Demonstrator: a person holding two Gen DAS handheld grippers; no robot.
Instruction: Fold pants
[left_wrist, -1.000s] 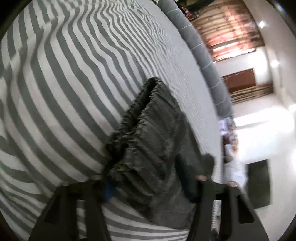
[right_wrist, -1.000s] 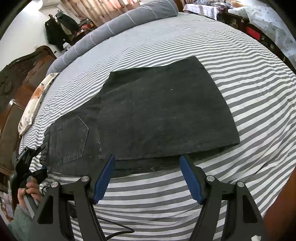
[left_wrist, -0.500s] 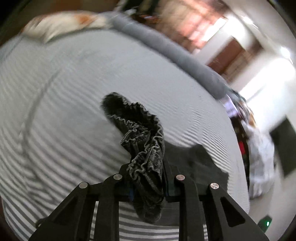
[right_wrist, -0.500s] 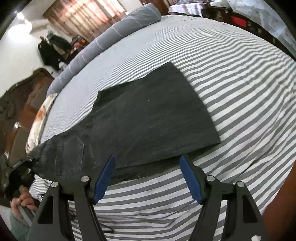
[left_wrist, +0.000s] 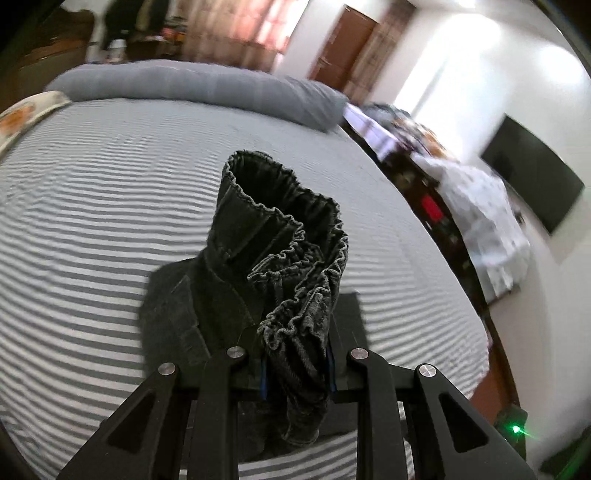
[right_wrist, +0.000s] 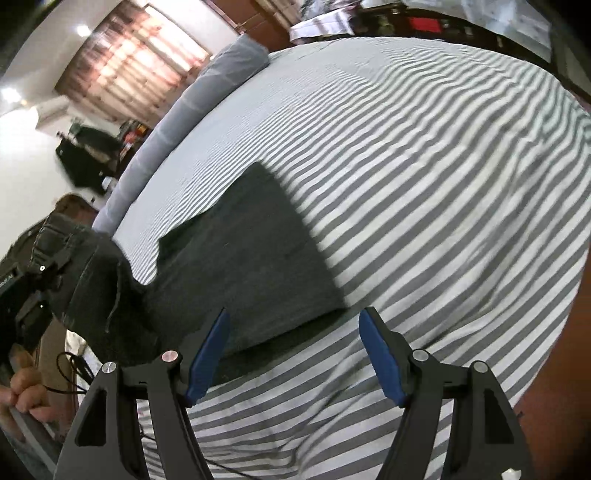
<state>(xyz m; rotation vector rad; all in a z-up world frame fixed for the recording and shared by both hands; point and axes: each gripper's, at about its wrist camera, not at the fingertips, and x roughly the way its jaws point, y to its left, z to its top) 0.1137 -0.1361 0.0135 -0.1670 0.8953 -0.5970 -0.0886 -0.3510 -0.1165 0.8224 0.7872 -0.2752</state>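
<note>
— Gripping the gathered waistband (left_wrist: 295, 258), the left claw (left_wrist: 297, 373) is clamped on bunched dark cloth, that end of the pants (right_wrist: 240, 273) lifted off the bed (right_wrist: 424, 166); its jaws have just been closing on it.

— And the right claw (right_wrist: 295, 354)?

— Jaws wide apart, holding nothing, hovering over the folded edge nearest the bed's front edge.

— Where's the rest?

— Flat on the striped sheet, mid-bed, well clear of the grey bolster (left_wrist: 192, 88).

— Advice?

— I'd carry the waistband straight across onto the flat part, keep it taut, line up the edges, and let the right claw pin the crease.

— Any labels?

— None readable.
</note>
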